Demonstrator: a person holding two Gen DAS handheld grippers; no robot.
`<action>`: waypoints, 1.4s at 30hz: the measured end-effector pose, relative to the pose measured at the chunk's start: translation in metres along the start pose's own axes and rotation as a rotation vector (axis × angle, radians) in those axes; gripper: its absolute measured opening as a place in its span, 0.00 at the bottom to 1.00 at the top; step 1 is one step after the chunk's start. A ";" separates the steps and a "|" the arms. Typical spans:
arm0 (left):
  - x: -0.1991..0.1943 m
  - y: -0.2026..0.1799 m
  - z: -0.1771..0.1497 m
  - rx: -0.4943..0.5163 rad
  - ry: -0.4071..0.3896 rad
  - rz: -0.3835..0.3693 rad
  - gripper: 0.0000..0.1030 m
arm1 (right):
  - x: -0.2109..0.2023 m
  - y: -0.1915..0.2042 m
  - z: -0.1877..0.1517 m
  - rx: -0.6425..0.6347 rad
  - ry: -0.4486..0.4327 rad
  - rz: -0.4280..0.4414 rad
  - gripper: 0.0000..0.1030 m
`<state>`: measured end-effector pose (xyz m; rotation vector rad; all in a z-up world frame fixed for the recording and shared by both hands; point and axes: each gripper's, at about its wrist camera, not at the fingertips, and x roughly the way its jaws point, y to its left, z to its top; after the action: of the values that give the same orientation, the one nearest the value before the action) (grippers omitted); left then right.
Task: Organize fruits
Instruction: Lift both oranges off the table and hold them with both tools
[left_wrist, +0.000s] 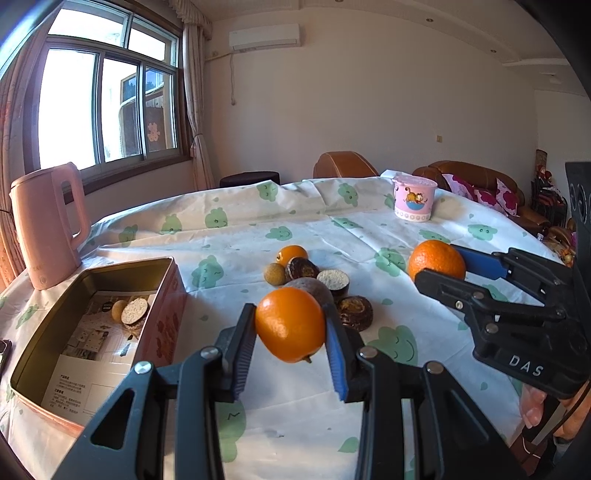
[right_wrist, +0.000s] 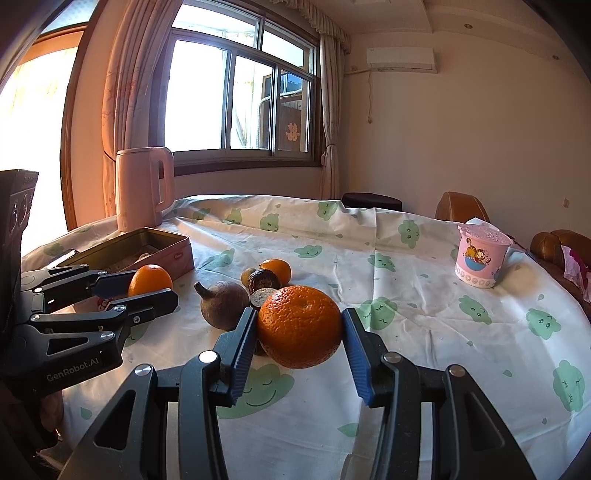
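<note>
- Small orange (left_wrist: 290, 324) clamped between the blue pads of the left tool (left_wrist: 290, 345), lifted clear of the worktop (left_wrist: 424, 325), just right of the open tin.
- Larger, rough-skinned orange (right_wrist: 300, 326) gripped in the right tool (right_wrist: 300, 341), also off the cloth, near the fruit heap.
- Heap (left_wrist: 314, 280) in mid-worktop: a third orange (left_wrist: 291, 254), a small tan round fruit, a brown fruit with a stalk, and several dark brown pieces, all touching or nearly so.
- Open tin (left_wrist: 92, 332) at the left, lined with printed paper, holding a tan round fruit and a dark piece in its far part.
- Pink kettle (left_wrist: 46, 225) behind the tin; pink cartoon cup (left_wrist: 413, 201) well apart at the far right.
</note>
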<state>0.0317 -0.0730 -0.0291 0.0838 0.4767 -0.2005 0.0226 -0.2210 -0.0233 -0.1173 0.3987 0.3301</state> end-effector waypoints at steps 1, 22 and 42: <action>-0.001 0.000 0.000 -0.001 -0.004 0.001 0.36 | 0.000 0.000 0.000 0.000 -0.003 -0.001 0.47; -0.009 0.001 -0.002 -0.004 -0.058 0.019 0.36 | -0.009 0.002 -0.001 -0.010 -0.055 -0.009 0.47; -0.018 0.000 -0.004 0.000 -0.113 0.043 0.36 | -0.017 0.005 -0.003 -0.025 -0.110 -0.007 0.47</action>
<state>0.0146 -0.0699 -0.0244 0.0818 0.3615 -0.1622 0.0051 -0.2223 -0.0190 -0.1241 0.2854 0.3329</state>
